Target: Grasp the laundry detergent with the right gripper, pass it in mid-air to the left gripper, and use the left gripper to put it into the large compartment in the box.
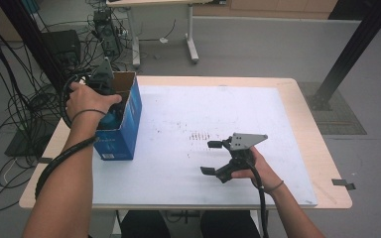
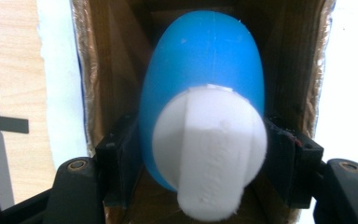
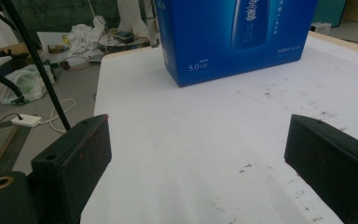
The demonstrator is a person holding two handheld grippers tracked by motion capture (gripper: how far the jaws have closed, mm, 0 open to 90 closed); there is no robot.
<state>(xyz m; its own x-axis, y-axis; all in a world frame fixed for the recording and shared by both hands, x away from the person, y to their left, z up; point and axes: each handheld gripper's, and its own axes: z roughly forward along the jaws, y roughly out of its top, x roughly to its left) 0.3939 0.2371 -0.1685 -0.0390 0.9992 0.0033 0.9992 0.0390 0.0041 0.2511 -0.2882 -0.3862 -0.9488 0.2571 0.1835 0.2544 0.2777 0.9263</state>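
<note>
One blue bottle (image 2: 200, 79) wears a white cap (image 2: 209, 149).

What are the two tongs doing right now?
Left tongs: closed on the blue bottle, inside the blue box.
Right tongs: open, holding nothing, above the table.

blue box (image 3: 235, 37) side face: "5.0" in white read at its lower left, the small characters after it too small to be read | vertical white characters on the printed bottle picture: blurred, not read | small white line at lower right: not legible
</note>
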